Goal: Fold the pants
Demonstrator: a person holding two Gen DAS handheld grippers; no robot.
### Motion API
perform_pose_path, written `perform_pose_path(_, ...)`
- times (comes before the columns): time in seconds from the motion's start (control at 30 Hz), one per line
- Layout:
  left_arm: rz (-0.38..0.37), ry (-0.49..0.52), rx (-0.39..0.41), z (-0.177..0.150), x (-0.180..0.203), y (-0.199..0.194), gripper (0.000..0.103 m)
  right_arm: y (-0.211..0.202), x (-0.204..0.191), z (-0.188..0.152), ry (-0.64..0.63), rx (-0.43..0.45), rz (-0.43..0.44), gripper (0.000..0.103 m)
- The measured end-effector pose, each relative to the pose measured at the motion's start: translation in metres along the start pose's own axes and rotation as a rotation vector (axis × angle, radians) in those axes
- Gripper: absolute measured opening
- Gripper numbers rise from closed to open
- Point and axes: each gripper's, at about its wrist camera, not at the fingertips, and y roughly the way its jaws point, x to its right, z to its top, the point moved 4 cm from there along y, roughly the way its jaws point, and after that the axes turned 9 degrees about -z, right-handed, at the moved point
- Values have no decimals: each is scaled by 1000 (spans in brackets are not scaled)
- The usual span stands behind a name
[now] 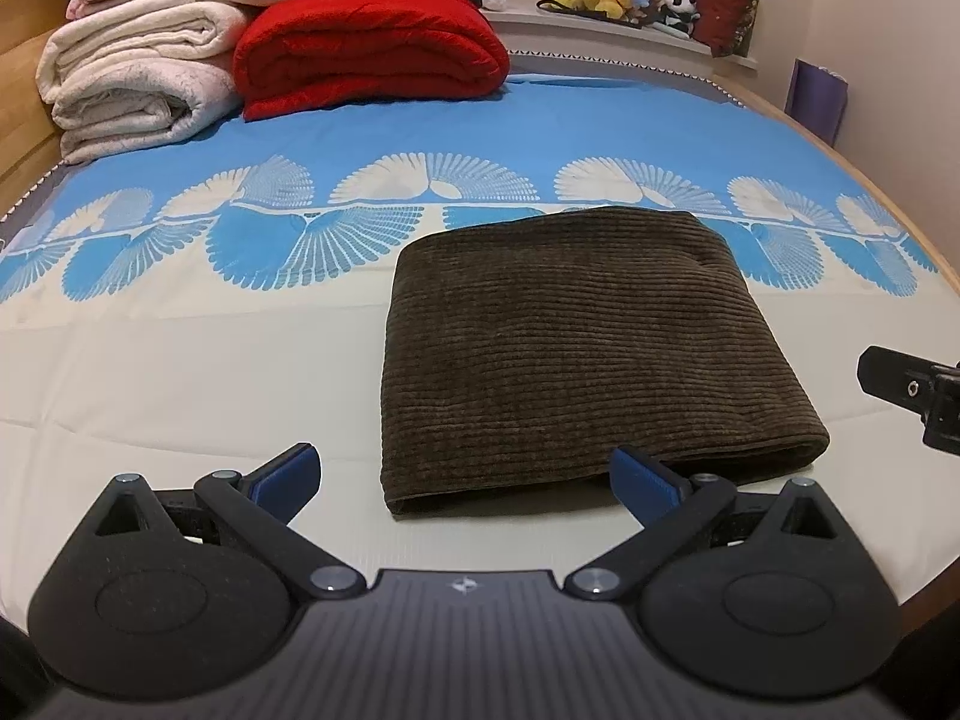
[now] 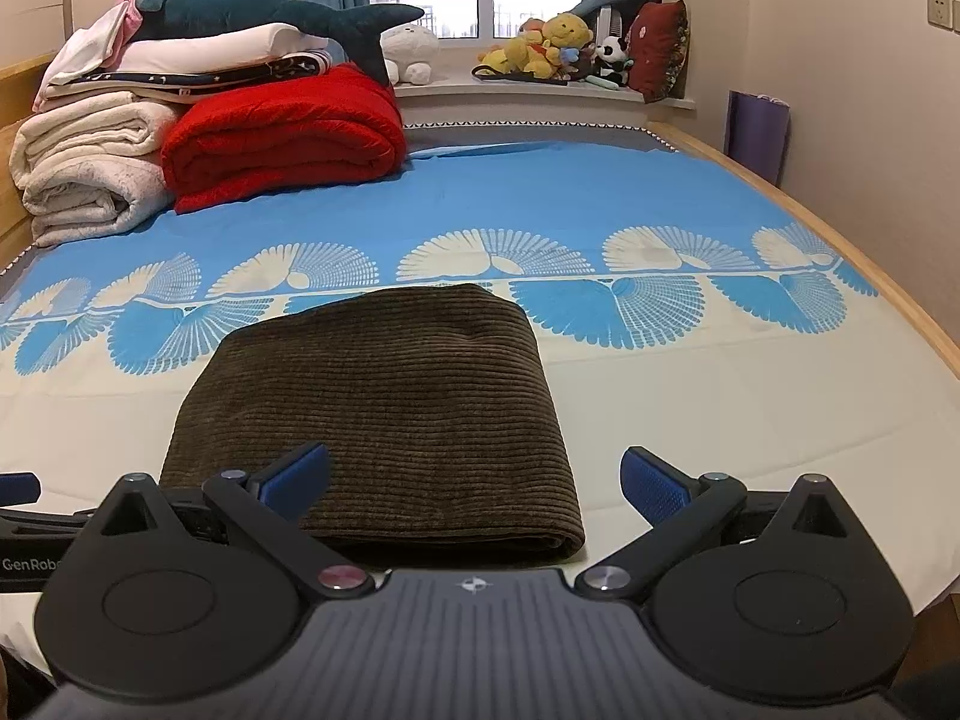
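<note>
1. The left hand-held gripper (image 1: pixel 465 474), black with blue pads, is spread wide and holds nothing; its right pad sits just at the near edge of the folded dark brown corduroy pants (image 1: pixel 576 348).
2. The right hand-held gripper (image 2: pixel 474 480) is likewise spread wide and empty, its left pad in front of the pants (image 2: pixel 384 420) and its right pad over bare sheet at 3 o'clock of them.
3. The pants lie flat as a neat, thick rectangle on the cream part of the bed sheet (image 1: pixel 180 372), the rounded fold facing the near edge of the bed.
4. Just beyond the pants, at 12 o'clock, a band of blue and white fan shapes (image 2: pixel 660 282) crosses the sheet, and plain blue follows.
5. At 10 o'clock, far back, a rolled red quilt (image 2: pixel 282 138) lies beside a stack of cream blankets (image 2: pixel 84 174), with a dark teal plush shark (image 2: pixel 270 12) on top of the stack.
6. At 1 o'clock, on the window ledge, sit yellow plush toys (image 2: pixel 540 48), a small panda (image 2: pixel 612 54) and a dark red cushion (image 2: pixel 660 48).
</note>
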Motion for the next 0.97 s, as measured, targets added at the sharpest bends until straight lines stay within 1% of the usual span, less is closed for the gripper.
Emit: perform_pose_path(0.97,-14,16,13,0,4,0,103,-1,-2,1,-8,7,3,102)
